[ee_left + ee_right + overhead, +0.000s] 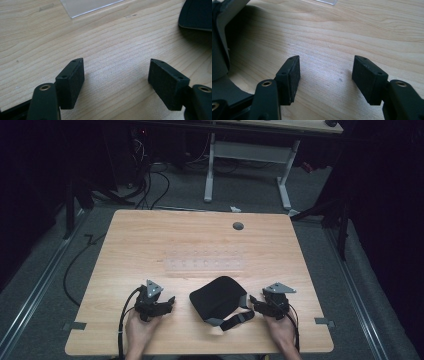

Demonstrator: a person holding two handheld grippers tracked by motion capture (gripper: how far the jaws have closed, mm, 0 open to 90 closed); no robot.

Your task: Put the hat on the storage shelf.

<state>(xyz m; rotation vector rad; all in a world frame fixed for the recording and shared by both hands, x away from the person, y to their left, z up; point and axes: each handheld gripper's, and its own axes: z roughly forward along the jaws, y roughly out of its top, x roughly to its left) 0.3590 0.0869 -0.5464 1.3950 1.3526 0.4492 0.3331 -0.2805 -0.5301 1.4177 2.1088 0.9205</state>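
While both jaws gape, black pouch (218, 297) between grippers

left gripper (169, 302): black body, grey three-cornered plate on top, black cable trailing from its rear
right gripper (256, 302): black body, grey three-cornered plate, black cable
pads (71, 83): black rectangular blocks with two small screw holes along the top edge
jaw arms: black, each with a brass-ringed hole
forearms: bare, no sleeves
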